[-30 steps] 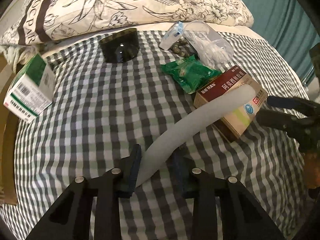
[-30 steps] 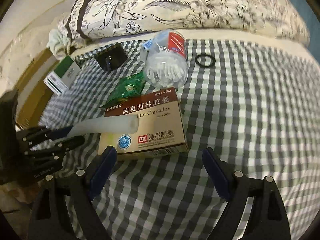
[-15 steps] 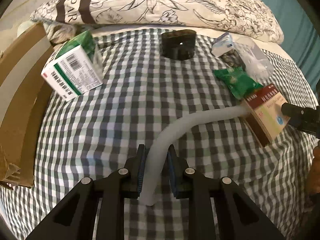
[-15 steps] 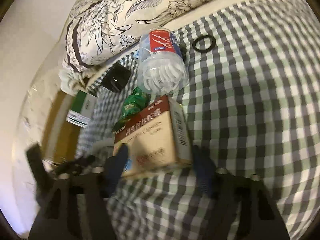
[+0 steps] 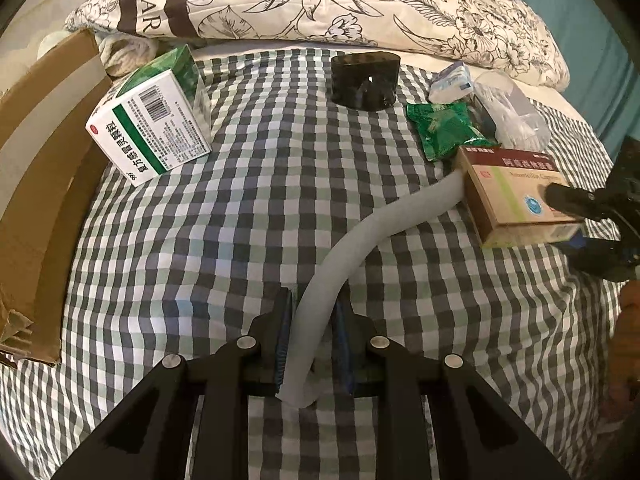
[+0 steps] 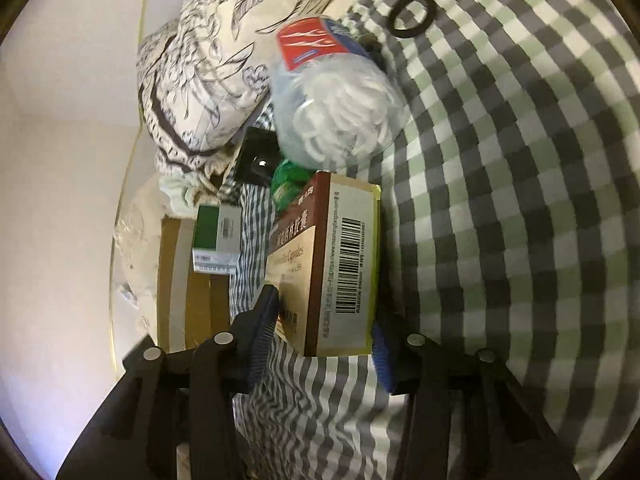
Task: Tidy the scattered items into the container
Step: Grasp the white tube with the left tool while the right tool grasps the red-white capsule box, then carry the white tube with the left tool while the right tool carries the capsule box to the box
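A: Left wrist view: left gripper point(image 5: 310, 344) nearly closed, pads pinching a pale grey foam tube point(image 5: 360, 236) that curves toward 2 o'clock, far end tucked behind the brown capsule box point(image 5: 516, 196). Cardboard container point(image 5: 36, 184) at 9 o'clock, cut off by the frame edge.

B: Right wrist view adds the box's barcode side point(image 6: 348, 264). Right gripper point(image 6: 324, 320) jaws closing, box between them, both pads at its faces. Black ring point(image 6: 412, 14) at 12 o'clock shows only here.

A: The tube is hidden there. Clear jar point(image 6: 340, 96) blurred, contents unclear.
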### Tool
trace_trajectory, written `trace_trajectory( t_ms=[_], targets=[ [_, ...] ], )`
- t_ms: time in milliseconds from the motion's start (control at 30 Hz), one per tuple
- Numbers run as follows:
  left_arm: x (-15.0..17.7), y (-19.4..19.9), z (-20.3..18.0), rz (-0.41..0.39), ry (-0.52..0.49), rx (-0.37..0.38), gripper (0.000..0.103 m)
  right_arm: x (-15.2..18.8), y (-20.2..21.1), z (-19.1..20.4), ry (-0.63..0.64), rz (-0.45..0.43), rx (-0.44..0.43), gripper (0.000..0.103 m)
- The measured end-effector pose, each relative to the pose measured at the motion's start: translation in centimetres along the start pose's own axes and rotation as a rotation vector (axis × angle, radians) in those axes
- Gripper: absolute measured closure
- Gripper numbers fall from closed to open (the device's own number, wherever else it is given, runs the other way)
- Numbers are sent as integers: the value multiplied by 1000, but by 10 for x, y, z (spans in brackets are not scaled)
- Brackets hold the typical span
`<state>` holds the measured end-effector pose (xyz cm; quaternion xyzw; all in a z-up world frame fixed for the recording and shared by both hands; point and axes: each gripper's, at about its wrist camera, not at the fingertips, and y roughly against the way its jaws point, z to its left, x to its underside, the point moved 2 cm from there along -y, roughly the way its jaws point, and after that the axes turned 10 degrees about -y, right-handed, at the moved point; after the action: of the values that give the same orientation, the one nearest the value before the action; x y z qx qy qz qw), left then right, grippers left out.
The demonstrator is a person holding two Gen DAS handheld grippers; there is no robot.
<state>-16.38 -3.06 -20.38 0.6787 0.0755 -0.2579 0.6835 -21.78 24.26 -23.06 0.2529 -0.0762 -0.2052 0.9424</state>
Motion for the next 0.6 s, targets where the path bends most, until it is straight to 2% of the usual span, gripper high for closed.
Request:
trace_trajectory(
  t_ms=[167,233,333,367,433,500,600],
  targets=[
    [-5,-5,-3,-12,-20,7,79,7,10,20,62,-43,34,69],
    [-10,-8,-6,-13,-37,9,67,13,19,31,104,-72,68,71],
    [-16,-11,-11,-31,-57,2,62,25,32,47,195,-131,171,72],
    [-17,-11,-12,-36,-63,5,65,30,35,53,234,-154,217,73],
    [-16,-9,-11,-46,-63,17,91,42,39,67,328,-191,325,73],
    [-13,-7,-9,-46,-55,25,92,53,35,79,428,-192,417,74],
    [-7,-2,-8,-43,-44,32,92,62,20,86,509,-205,506,73]
  ],
)
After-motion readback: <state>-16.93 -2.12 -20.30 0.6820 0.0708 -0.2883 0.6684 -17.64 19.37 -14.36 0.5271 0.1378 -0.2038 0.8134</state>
